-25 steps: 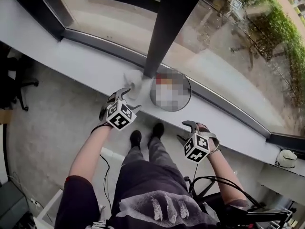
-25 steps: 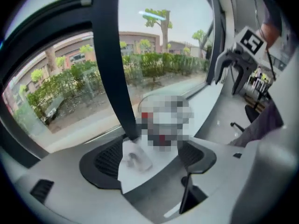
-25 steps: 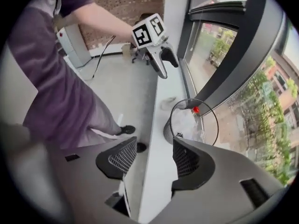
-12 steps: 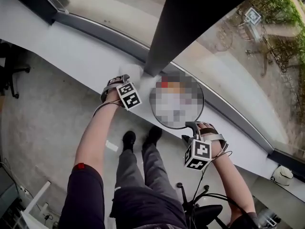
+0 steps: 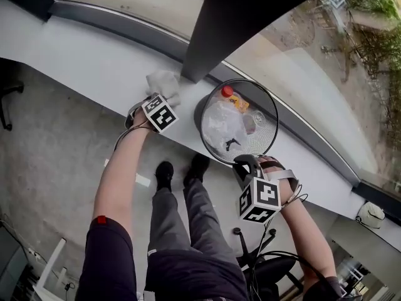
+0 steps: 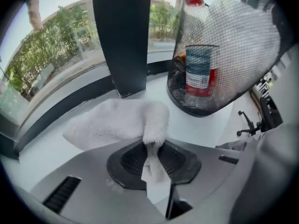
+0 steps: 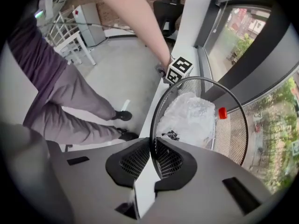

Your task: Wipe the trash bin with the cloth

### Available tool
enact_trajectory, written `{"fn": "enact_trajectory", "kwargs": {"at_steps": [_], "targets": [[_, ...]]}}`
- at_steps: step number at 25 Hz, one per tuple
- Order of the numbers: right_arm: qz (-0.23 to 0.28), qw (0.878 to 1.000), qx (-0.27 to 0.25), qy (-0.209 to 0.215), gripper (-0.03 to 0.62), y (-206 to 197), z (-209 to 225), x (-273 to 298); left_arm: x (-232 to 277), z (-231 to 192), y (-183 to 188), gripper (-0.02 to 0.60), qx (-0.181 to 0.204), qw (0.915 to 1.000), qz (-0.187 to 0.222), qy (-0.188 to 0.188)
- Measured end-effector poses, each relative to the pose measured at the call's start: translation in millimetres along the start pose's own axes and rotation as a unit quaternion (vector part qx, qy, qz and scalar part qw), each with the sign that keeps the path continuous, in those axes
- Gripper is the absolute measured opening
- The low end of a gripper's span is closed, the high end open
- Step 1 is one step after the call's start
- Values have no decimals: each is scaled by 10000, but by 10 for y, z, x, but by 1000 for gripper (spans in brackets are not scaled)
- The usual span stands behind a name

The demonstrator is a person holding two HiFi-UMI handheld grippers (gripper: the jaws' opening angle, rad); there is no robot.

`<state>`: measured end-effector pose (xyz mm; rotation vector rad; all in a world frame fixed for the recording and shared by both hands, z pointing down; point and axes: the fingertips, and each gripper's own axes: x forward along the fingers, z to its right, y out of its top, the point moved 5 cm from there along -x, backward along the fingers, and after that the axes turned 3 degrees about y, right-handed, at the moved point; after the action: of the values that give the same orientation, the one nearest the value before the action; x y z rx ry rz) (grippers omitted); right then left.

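A black wire-mesh trash bin (image 5: 270, 128) stands on the white window sill (image 5: 94, 61), holding a crumpled clear bag and a red-capped bottle. A white cloth (image 5: 164, 81) lies on the sill just left of the bin, beside the dark window post. My left gripper (image 5: 156, 97) reaches down onto the cloth. Its jaws have just been closing, and in the left gripper view it (image 6: 152, 148) pinches a raised fold of the cloth (image 6: 112, 122), with the bin (image 6: 243, 45) to the right. My right gripper (image 5: 248, 163) has also just been closing and is shut on the bin's near rim (image 7: 152, 139).
The dark window post (image 5: 219, 24) rises right behind the cloth and bin, with glass beyond. The sill's front edge drops to a grey floor where the person's legs and shoes (image 5: 164, 171) stand. An office chair base (image 5: 263, 262) sits lower right.
The left gripper dropped from above the sill onto the cloth and closed on a fold. The right gripper came up to the bin's rim and closed on it.
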<state>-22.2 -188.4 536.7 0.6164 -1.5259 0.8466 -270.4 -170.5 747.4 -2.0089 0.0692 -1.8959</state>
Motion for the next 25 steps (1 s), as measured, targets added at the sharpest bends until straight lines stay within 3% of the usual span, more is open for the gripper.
{"fn": "enact_trajectory", "kwargs": {"at_steps": [2, 4, 5, 8, 10, 14, 17, 21, 23, 25], "targets": [[139, 9990, 397, 152, 38, 45, -32, -15, -163, 84, 103, 60, -342, 9980, 465, -261], [302, 9955, 813, 382, 38, 66, -65, -39, -466, 154, 271, 57, -816, 9871, 1288, -495], [370, 9932, 988, 483, 38, 70, -87, -52, -655, 185, 368, 57, -1099, 9760, 1779, -605], [411, 9900, 1217, 586, 38, 147, -169, -49, -1224, 292, 610, 57, -1718, 9317, 3047, -977], [414, 9889, 1298, 590, 38, 254, -199, -15, -1466, 411, 722, 57, -1637, 9174, 3427, -1190], [494, 9860, 1492, 560, 40, 360, -23, 140, -1479, 463, 888, 55, -1079, 9220, 3549, -1109], [696, 9762, 1949, 653, 41, 416, 100, 241, -1486, 419, 800, 55, -886, 9288, 3453, -1013], [951, 9627, 2342, 961, 43, 386, 58, 128, -1703, 778, 646, 55, -735, 9365, 3287, -972], [1088, 9466, 2821, 1123, 46, 358, 77, 74, -1764, 927, 574, 57, -830, 9376, 3201, -1079], [1151, 9202, 3512, 1289, 51, 319, 152, 49, -1743, 1032, 521, 57, -904, 9381, 3135, -1166]]}}
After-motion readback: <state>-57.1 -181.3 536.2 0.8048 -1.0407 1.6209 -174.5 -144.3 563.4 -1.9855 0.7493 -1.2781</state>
